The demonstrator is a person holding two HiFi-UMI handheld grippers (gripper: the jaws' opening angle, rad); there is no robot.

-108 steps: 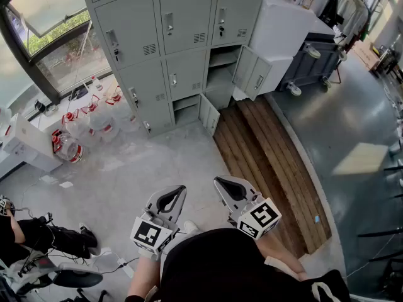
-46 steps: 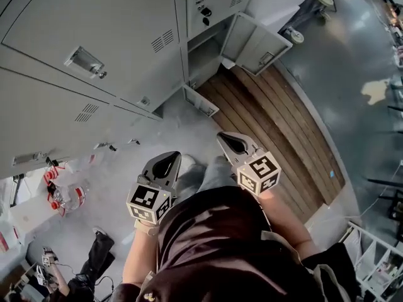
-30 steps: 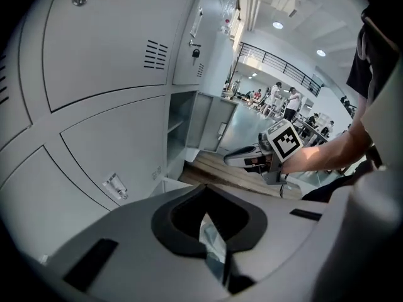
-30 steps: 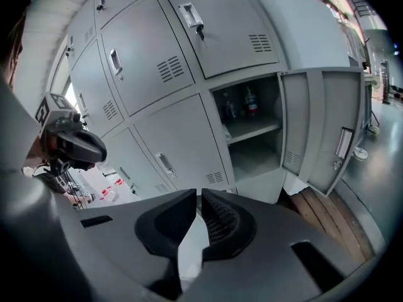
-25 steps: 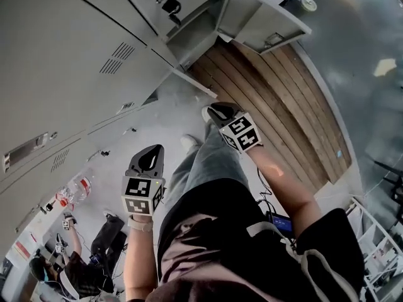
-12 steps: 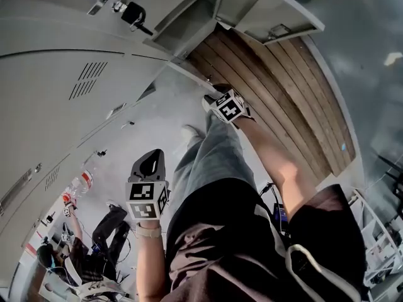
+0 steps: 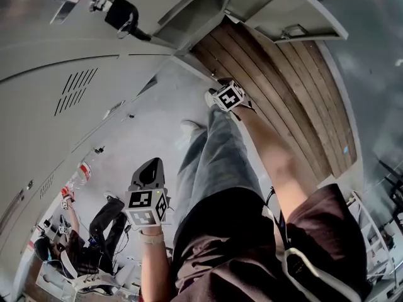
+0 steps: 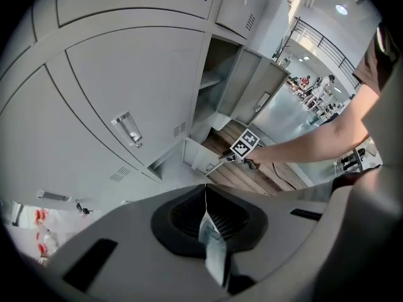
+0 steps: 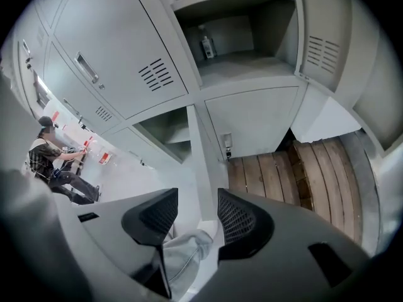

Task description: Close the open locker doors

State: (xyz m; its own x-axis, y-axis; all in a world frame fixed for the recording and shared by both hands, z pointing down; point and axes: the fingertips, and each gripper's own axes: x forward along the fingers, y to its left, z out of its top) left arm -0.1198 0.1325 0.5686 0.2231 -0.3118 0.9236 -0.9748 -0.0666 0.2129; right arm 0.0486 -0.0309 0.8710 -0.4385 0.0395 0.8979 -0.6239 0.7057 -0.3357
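Observation:
The grey lockers (image 7: 75, 74) have two doors standing out. The low small door (image 7: 189, 68) juts over the floor, and my right gripper (image 7: 220, 88) hangs right at it. In the right gripper view that door (image 9: 200, 162) runs edge-on into the gap of my right gripper (image 9: 198, 212). Its jaws have just been opening and the pads do not press on the door. The larger vented door (image 9: 324, 49) hangs open above. My left gripper (image 8: 206, 190) is shut on nothing, held back by my left leg (image 7: 148, 166).
A strip of wooden planks (image 7: 283, 87) lies in front of the open lockers. A key bunch hangs in a lock (image 7: 119, 14) close to my head. A person sits on the floor at the left (image 7: 94, 231). A bottle (image 9: 206, 44) stands in the open upper locker.
I have come close up to the lockers. My right gripper has dropped to the low door, its jaws parting. The left gripper has sunk a little.

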